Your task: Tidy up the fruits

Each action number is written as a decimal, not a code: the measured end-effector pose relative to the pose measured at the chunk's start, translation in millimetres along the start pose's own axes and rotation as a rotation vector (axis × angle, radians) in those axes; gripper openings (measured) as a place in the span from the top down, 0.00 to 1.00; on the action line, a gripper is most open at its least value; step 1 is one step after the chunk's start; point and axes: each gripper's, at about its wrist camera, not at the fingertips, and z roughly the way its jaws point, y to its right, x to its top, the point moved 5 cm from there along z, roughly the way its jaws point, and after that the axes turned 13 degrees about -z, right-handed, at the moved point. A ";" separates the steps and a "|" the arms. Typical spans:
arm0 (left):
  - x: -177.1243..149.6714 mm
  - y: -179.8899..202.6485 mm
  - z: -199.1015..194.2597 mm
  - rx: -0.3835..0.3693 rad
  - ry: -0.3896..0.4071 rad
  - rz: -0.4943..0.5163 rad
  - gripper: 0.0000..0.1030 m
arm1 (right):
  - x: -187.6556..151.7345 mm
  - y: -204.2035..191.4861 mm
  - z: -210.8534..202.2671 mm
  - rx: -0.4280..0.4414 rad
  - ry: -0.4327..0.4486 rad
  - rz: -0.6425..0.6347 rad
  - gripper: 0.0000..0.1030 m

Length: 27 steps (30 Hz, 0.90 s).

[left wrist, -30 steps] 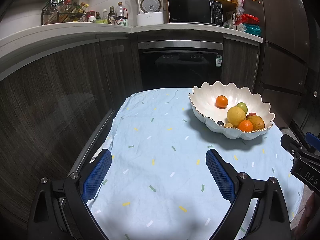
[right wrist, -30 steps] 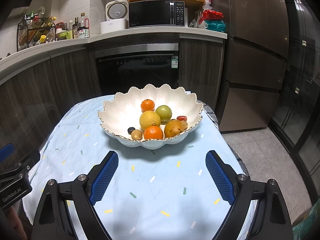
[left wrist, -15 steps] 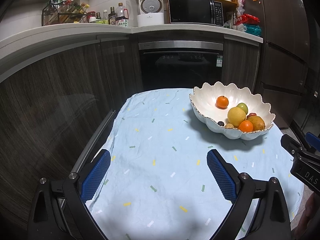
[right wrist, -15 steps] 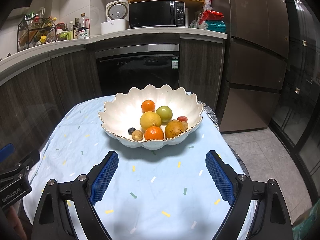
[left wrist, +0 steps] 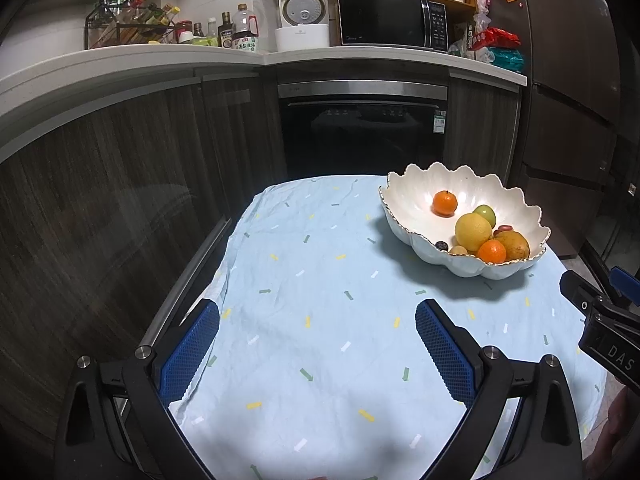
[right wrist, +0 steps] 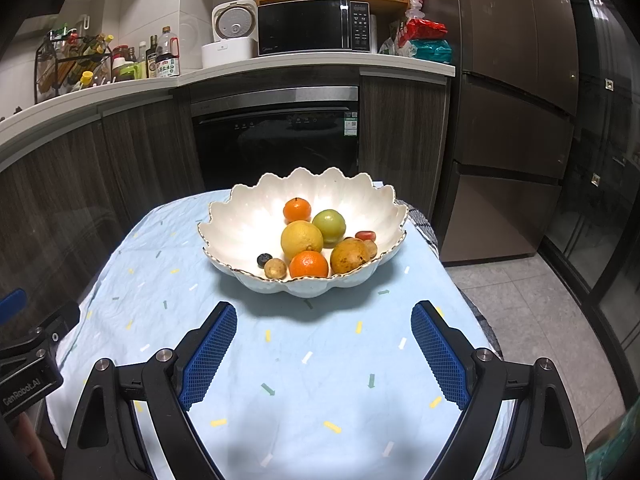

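1. Here, you hold two tongs: your left gripper and your right gripper, both spread wide with nothing between the blue pads.
2. One scalloped white bowl sits on the blue tablecloth, holding two oranges, the far orange and the near orange; one lemon; one green fruit; one brown pear; one small tan fruit; one dark berry; and one small red fruit.
3. Another small fruit behind the pear is mostly hidden; from your left tongs the bowl's near wall cuts off the low fruits.
4. The bowl lies just ahead of your right tongs, centred between the fingers; from your left tongs it lies ahead and to the right, well apart.
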 end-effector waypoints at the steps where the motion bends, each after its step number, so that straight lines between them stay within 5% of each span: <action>1: -0.1 -0.1 0.0 -0.001 -0.001 0.000 0.02 | 0.1 -0.6 0.2 0.000 -0.001 0.000 0.13; 27: -2.4 0.1 -1.3 0.000 -0.001 0.000 0.02 | -1.2 -1.4 0.3 0.003 -0.003 0.004 0.13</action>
